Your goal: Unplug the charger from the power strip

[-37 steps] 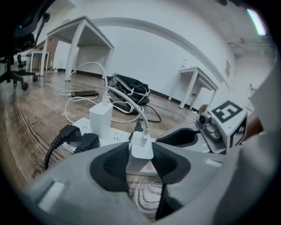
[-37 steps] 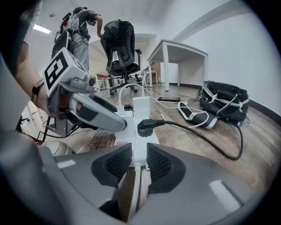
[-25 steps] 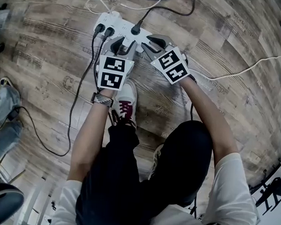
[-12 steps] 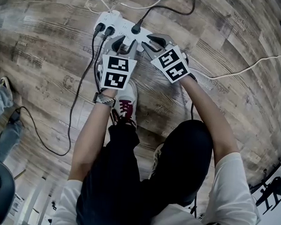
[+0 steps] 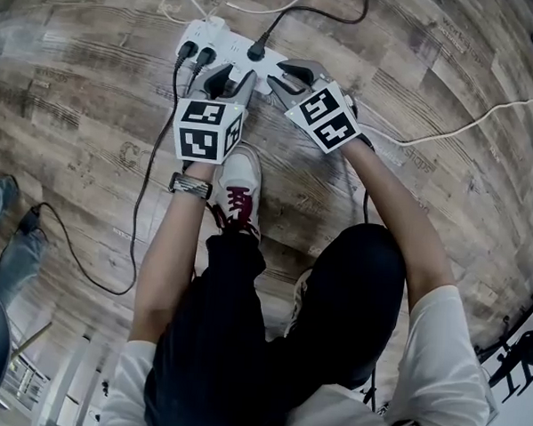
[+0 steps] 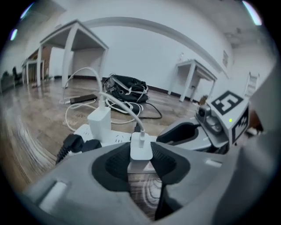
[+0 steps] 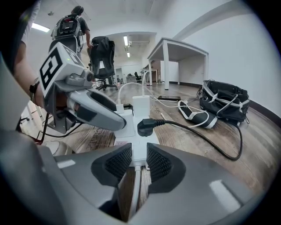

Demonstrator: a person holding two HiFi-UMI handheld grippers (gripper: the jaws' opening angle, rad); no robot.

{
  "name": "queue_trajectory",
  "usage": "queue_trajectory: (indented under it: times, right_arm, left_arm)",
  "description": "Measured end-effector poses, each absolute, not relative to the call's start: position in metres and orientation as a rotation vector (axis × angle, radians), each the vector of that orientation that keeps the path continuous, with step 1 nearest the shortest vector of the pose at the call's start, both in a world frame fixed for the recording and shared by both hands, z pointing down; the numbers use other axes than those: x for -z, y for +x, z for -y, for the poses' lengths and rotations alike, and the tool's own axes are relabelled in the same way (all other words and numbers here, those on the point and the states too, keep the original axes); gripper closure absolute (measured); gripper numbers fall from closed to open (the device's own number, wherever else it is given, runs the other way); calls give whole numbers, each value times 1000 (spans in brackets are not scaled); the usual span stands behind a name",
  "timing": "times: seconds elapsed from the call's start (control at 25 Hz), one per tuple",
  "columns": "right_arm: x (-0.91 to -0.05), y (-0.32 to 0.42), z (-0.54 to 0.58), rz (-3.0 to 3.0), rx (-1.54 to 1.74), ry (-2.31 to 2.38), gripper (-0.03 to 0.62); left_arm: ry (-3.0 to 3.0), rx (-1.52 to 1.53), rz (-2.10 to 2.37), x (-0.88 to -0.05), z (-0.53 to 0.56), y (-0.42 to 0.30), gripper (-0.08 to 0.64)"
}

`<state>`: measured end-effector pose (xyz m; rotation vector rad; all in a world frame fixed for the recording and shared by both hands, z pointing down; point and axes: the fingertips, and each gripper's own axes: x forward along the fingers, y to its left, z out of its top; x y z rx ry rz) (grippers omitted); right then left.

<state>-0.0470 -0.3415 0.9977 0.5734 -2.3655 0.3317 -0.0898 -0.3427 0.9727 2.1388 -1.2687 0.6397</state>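
Observation:
A white power strip (image 5: 229, 47) lies on the wood floor. My right gripper (image 5: 287, 75) is shut on its near end, the black pads pressing both sides of the strip (image 7: 139, 147) where its white cord leaves. A small white charger (image 6: 141, 149) with a white cable stands at the strip's (image 6: 109, 138) near end. My left gripper (image 6: 141, 161) is shut on it, its jaws having just eased open slightly; the prongs are hidden. In the head view the left gripper (image 5: 222, 79) hides the charger.
A black plug (image 7: 147, 127), two more black plugs (image 5: 195, 55) and a taller white adapter (image 6: 100, 123) sit in the strip. A black bag (image 7: 224, 103) and loose cables lie beyond. The holder's shoe (image 5: 238, 188) is just behind the grippers. Tables stand farther off.
My left gripper has rolled a little about its own line, its marker cube turning; both hands stay where they were. The bystander's legs at the left edge have drifted outward.

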Motion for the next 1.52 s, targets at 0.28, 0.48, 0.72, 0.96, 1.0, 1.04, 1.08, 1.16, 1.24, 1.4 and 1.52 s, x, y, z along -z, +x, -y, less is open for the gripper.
queue_trajectory:
  times: [0.28, 0.48, 0.72, 0.96, 1.0, 1.04, 1.08, 1.16, 1.24, 1.4, 1.52]
  right_arm:
    - [-998, -47, 342, 2364, -331, 582, 485]
    - [-997, -45, 342, 2373, -330, 591, 485]
    - [-998, -46, 341, 2367, -332, 591, 485]
    - [-997, -46, 342, 2367, -334, 592, 485]
    - [-997, -45, 342, 2367, -334, 595, 485]
    - [-997, -45, 342, 2368, -333, 597, 485]
    - [-997, -45, 342, 2369, -332, 598, 485]
    - [-997, -46, 342, 2372, -332, 596, 485]
    - [-997, -46, 342, 2375, -333, 595, 485]
    - [-997, -46, 342, 2378, -332, 594, 485]
    - [-998, -46, 341, 2379, -331, 592, 485]
  left_arm:
    - [2193, -849, 1301, -973, 342, -86, 420]
    - [2112, -634, 1272, -972, 343, -89, 413]
    - [2166, -756, 1292, -972, 342, -87, 419]
    - [2192, -871, 1305, -972, 342, -85, 420]
    - [2184, -851, 1299, -972, 342, -84, 420]
    - [2171, -817, 1291, -972, 342, -85, 420]
    - [2153, -773, 1284, -972, 342, -86, 419]
    - [2117, -686, 1275, -971, 343, -90, 417]
    - [2098, -635, 1275, -970, 343, -91, 413]
    - [2151, -751, 1296, -970, 343, -89, 419]
    - [2194, -861, 1309, -970, 343, -85, 420]
